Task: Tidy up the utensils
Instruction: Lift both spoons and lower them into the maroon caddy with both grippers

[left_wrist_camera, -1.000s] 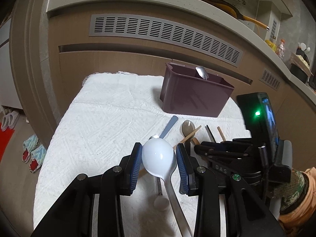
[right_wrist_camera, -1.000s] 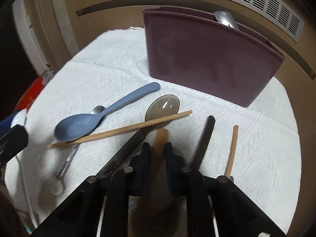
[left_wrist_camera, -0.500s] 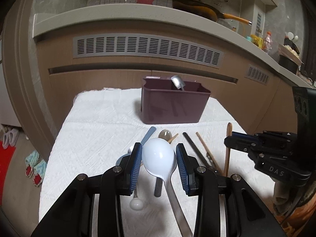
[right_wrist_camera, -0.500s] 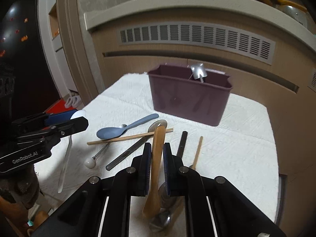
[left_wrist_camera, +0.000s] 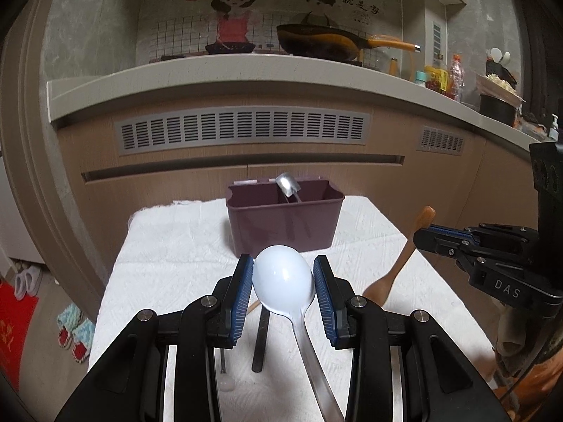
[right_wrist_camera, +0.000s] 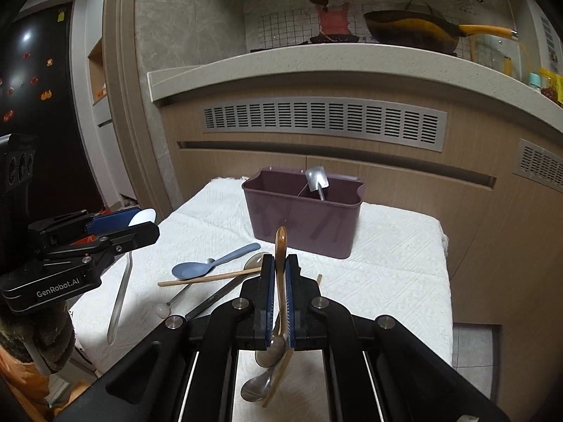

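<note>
Ahead, maroon caddy [right_wrist_camera: 304,219] holding perhaps one metal spoon [right_wrist_camera: 316,179], chopstick [right_wrist_camera: 207,277] across blue spoon [right_wrist_camera: 211,265]

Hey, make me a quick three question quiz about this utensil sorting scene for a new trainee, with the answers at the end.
1. True or false: the left gripper holds the white spoon by its bowl.
2. What does the right gripper grip? A) blue spoon B) wooden spoon C) chopstick
3. Fill in: a metal utensil already stands in the purple ____.

Key
1. True
2. B: the wooden spoon is clamped at its handle, off the white cloth.
3. Bin: the purple bin.
</note>
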`<state>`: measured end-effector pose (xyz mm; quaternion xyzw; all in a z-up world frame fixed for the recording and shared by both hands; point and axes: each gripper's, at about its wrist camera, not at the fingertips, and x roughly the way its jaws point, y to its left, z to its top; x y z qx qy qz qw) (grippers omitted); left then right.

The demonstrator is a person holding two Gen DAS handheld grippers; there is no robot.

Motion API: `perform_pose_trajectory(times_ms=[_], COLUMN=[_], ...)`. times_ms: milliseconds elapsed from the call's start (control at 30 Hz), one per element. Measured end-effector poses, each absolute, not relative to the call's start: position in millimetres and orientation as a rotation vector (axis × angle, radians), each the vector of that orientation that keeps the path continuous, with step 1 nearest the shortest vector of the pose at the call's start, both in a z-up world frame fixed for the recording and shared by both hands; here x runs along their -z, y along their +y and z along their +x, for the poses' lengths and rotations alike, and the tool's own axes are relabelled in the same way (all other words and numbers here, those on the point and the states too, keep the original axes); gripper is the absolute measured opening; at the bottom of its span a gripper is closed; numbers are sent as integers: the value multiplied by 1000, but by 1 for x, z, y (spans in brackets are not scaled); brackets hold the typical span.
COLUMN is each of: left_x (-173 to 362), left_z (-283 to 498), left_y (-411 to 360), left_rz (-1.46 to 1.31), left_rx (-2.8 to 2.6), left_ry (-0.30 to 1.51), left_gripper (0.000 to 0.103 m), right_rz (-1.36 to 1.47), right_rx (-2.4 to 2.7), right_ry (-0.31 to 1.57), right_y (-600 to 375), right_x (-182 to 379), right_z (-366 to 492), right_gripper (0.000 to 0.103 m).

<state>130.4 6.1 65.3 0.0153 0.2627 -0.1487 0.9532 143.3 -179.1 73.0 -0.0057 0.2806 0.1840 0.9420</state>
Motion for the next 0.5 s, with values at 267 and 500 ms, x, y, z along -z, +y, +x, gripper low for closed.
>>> perform_pose_trajectory(times_ms=[267, 500], left_x=[-109, -172], left_z=[139, 181], left_y=[-5, -15], left_rz=[63, 78], left_rx=[262, 237], left_ry=[346, 0], left_gripper=[36, 36], right_rz=[-23, -84], right_rx=[-350, -285], right_ry=[496, 282], right_y=[-184, -182], right_x=[-100, -182], right_z=[145, 180], right_gripper=[5, 5])
